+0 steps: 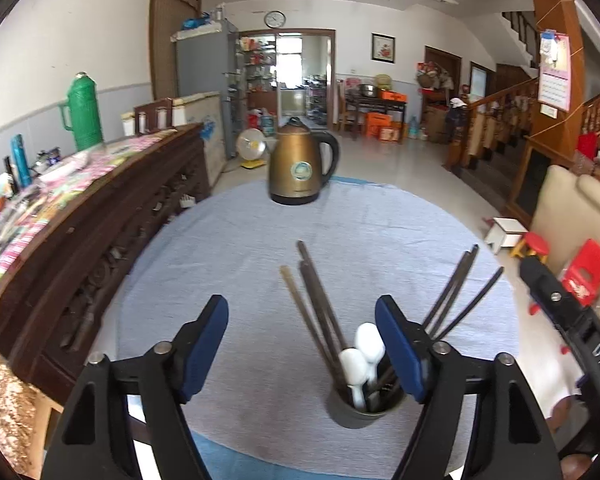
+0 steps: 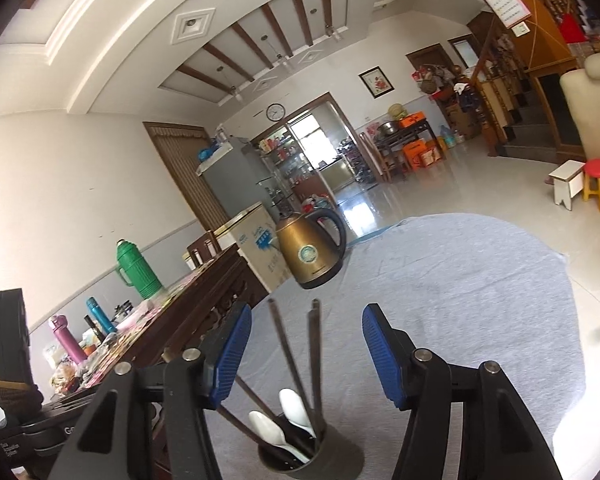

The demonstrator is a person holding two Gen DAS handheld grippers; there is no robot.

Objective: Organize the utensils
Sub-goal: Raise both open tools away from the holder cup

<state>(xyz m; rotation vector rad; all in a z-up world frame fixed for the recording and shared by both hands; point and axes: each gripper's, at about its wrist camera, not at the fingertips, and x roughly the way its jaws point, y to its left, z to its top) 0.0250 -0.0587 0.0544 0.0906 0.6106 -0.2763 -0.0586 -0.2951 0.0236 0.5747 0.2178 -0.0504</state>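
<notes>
A dark cylindrical holder (image 1: 362,410) at lower centre holds thin dark chopsticks (image 1: 320,312) and glossy white plastic spoons (image 1: 360,354) on the grey cloth-covered surface (image 1: 260,280). Left claw (image 1: 302,348) and right claw (image 2: 306,354), ribbed blue pads, gape wide, empty.

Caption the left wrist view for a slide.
Open left gripper over a dark cup holding chopsticks and white spoons, bronze kettle beyond.
</notes>
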